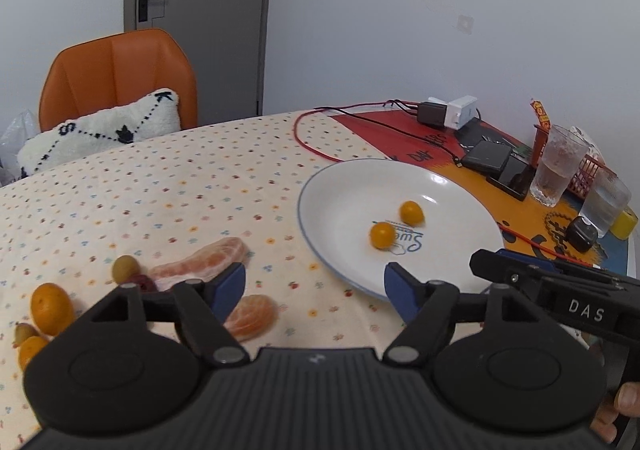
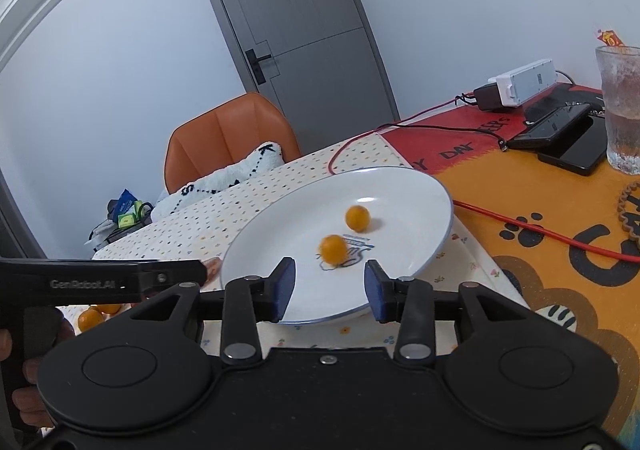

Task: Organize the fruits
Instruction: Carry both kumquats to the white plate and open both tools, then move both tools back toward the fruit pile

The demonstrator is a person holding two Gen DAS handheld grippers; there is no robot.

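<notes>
- I have two small round orange fruits on the white plate [image 1: 332, 185]: one orange fruit [image 1: 381, 235] sits near the middle, and a second orange fruit [image 1: 411, 211] sits just beside it, toward the plate's far side
- My left gripper [image 1: 315, 292] hangs over the tablecloth [image 1: 160, 185] by the plate's near rim; its blue pads stand wide apart with nothing between them
- My right gripper [image 2: 330, 290] is over the plate's near rim; its pads are apart too, and empty
- I think I am between two trips: some fruit is on the plate, more waits on the cloth
- Still on the cloth, toward the table's near left edge: a peeled citrus piece [image 1: 200, 264], a smaller peeled segment [image 1: 251, 317], a green olive-like fruit [image 1: 125, 268], a dark red fruit [image 1: 141, 283] and an oval kumquat [image 1: 52, 308]
- Next I would swing the left gripper over the nearest piece and close softly, since peeled citrus squashes easily
- Round fruits may roll on the plate, so I should set each one down low
- At the table's far right edge stand drinking glasses [image 1: 558, 165], phones [image 1: 486, 155] and a red cable [image 1: 312, 147]; they are away from my path
</notes>
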